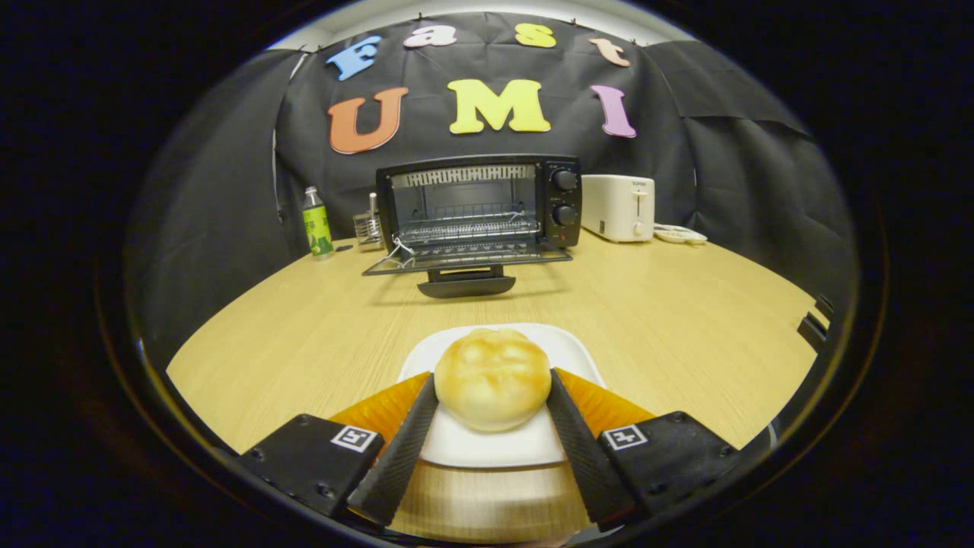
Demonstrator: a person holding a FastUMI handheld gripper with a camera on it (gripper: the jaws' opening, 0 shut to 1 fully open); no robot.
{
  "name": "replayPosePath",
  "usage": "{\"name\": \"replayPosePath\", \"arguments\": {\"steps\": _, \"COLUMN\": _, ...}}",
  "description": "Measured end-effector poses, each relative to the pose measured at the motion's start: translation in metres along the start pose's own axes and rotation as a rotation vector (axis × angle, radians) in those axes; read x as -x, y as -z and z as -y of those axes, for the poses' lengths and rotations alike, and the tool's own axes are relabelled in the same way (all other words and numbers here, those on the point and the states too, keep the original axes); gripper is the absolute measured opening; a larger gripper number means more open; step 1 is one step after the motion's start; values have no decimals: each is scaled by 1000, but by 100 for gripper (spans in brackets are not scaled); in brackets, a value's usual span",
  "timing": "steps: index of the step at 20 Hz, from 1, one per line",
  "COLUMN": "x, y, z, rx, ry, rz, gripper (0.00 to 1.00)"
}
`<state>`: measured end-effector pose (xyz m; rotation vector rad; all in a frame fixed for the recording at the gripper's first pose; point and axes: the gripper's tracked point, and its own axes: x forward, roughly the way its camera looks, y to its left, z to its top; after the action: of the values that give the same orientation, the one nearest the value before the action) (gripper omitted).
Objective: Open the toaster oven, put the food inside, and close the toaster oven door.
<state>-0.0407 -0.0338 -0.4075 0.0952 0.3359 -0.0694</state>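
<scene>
Bottle stood at the far left of the wooden table, near the black cloth wall, with a small clear holder just to its right. Beside that sat the toaster oven, already open: its glass door lay flat toward the near side, the handle at the front edge, and the wire rack inside looked bare. Two knobs ran down the oven's right panel. Right of the oven were a white toaster and a small white dish, well apart from the work. Near the camera, a white plate held a round golden bun, and the gripper had its fingers narrowed onto the bun, one finger against each side, so it appeared to be gripping the bun while it sat on the plate or just over it. The step in hand seemed to be carrying the bun to the oven. To do it well, the squeeze should be kept light, since soft bread would likely dent, and the bun lifted straight off the plate before travelling far. It should be carried level over the lowered door, slid onto the middle of the rack, and released only once it rested there. The door would then need closing.
</scene>
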Motion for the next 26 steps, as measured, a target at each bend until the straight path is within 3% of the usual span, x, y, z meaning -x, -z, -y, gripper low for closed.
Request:
{"name": "replayPosePath", "arguments": {"steps": 9, "x": 16, "y": -63, "z": -5, "rx": -84, "ry": -57, "rz": 113, "gripper": 88}}
{"name": "replayPosePath", "arguments": {"steps": 18, "x": 23, "y": -150, "z": -36, "rx": -289, "ry": -227, "rz": 308, "gripper": 88}}
{"name": "replayPosePath", "arguments": {"steps": 22, "x": 9, "y": -166, "z": -49, "rx": -389, "ry": -279, "rz": 295, "gripper": 87}}
{"name": "replayPosePath", "arguments": {"steps": 26, "x": -16, "y": -176, "z": -40, "rx": -436, "ry": -259, "rz": 275, "gripper": 87}}
